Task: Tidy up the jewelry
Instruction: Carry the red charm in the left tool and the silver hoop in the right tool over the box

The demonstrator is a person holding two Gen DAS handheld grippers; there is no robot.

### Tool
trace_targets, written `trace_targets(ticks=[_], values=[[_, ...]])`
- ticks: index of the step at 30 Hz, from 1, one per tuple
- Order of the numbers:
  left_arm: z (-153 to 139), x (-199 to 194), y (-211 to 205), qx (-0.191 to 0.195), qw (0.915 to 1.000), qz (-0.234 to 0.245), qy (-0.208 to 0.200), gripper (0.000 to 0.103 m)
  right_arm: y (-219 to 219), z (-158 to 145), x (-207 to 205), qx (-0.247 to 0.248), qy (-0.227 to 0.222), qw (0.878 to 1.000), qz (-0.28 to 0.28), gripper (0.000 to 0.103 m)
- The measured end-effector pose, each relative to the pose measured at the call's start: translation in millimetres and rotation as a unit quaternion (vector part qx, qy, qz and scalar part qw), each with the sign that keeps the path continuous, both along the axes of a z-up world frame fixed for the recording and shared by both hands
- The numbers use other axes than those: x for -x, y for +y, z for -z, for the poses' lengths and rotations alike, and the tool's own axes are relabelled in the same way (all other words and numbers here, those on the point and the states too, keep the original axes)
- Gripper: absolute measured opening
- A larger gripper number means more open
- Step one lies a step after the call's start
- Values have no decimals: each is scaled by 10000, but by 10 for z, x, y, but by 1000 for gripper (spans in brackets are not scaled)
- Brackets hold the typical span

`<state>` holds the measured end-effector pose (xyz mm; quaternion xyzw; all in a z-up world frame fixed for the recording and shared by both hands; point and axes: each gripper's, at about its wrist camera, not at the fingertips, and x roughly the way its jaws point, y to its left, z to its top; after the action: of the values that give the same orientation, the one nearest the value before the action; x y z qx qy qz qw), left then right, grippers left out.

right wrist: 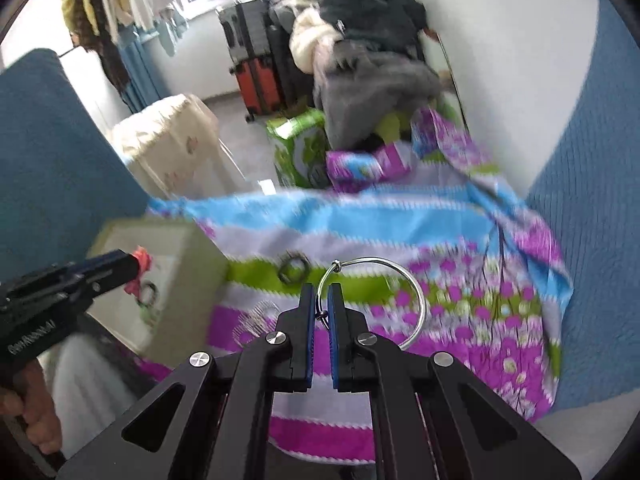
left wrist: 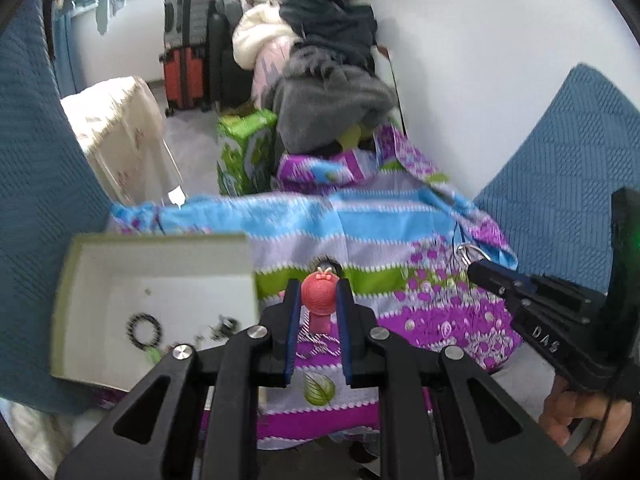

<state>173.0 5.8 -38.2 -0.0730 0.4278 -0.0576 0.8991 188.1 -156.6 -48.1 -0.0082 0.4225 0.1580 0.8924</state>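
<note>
- Here, two grippers are in view, one per hand. The left gripper is clenched on a red rubbery hair ornament, a round textured ball with a tiny bow on top and a short stem below, squeezed between blue pads.
- The right gripper is clamped on one silver bangle, a thin, smooth metal hoop with a small wire knot at the top; the hoop sticks out to the right of the narrow jaws, above the cloth.
- One open box, shallow, pale cardboard with a white inside, sits on the left part of the cloth. In it I count one dark beaded bracelet, a ring of small round beads, and beside it a small dark tangled piece too blurred to name. Something green lies just below the bracelet, partly hidden by the gripper frame.
- One more dark beaded ring lies on the cloth just right of the box, on the green stripe, in front of both grippers.
- The striped bedsheet is thin, wrinkled fabric with blue, lilac, green and purple bands, zigzag edging and floral print.
- Two blue quilted cushions flank the cloth, textured in a stitched diamond pattern.
- Behind stand stacked suitcases, one red with hard ribs, and a heap of soft clothes.
</note>
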Motion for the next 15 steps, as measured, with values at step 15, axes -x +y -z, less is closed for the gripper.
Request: trace_targets(ticks=[15], values=[[-55, 259, 1020, -96, 9971, -744, -115, 18, 1148, -323, 128, -346, -302, 9957, -804, 4]])
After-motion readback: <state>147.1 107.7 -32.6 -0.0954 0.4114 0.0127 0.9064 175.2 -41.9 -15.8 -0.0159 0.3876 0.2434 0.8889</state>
